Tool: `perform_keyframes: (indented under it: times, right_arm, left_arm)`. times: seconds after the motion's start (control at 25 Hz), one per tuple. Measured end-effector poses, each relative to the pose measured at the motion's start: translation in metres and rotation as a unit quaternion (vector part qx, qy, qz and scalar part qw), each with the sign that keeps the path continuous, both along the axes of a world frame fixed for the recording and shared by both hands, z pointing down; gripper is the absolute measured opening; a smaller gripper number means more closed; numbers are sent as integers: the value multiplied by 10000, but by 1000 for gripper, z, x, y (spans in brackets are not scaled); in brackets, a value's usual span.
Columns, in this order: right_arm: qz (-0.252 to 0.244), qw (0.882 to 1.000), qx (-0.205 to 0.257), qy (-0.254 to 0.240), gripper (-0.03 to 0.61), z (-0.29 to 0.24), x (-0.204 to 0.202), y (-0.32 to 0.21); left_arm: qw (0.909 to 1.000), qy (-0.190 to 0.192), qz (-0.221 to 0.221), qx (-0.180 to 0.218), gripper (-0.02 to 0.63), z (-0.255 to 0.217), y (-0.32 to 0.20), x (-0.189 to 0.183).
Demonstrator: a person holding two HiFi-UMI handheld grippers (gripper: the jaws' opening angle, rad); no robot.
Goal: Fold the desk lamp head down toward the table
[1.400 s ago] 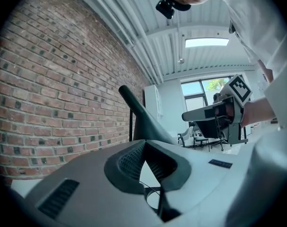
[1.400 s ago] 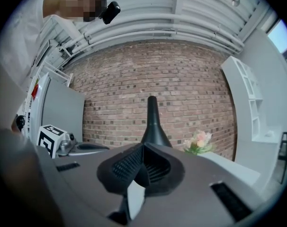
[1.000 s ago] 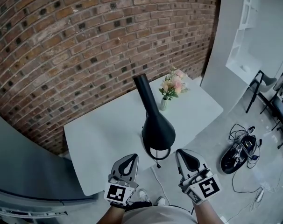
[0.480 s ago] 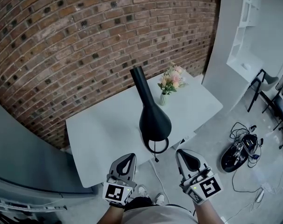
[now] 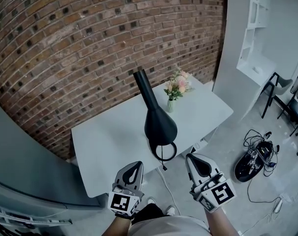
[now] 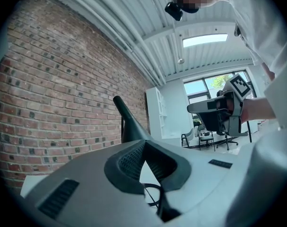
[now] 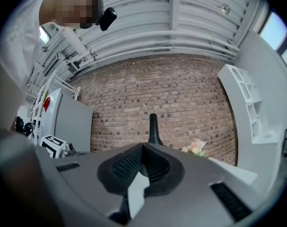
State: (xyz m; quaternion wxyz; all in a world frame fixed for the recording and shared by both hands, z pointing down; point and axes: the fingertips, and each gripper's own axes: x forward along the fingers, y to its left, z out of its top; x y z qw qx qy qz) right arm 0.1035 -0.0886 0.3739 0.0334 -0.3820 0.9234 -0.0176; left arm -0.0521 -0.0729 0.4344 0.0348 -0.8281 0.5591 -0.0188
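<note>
Grey L gripper [image 5: 137, 165], R gripper [image 5: 193, 158] level

Both tongs were held out ahead of the body, side by side and well apart, pointing level. Left tongs [image 5: 135, 165]: jaws together at the tips, nothing between them. Right tongs [image 5: 193, 157]: jaws likewise closed, empty. Each marker cube, left [image 5: 122, 203] and right [image 5: 219, 194], faced up toward the head. The right forearm [image 5: 218, 222] came in from the lower edge.

Glossy lamp head [image 5: 160, 127] — smooth matt table [image 5: 104, 141], rough brick wall [image 5: 65, 48]
</note>
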Motion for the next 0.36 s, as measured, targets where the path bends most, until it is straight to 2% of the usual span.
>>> perform_keyframes:
  times: [0.36]
  right_arm:
    - [-232,9997,31,-41,17,-5,-13,3]
  left_arm:
    - [9999,-79,70,-10,8,-3,0,5]
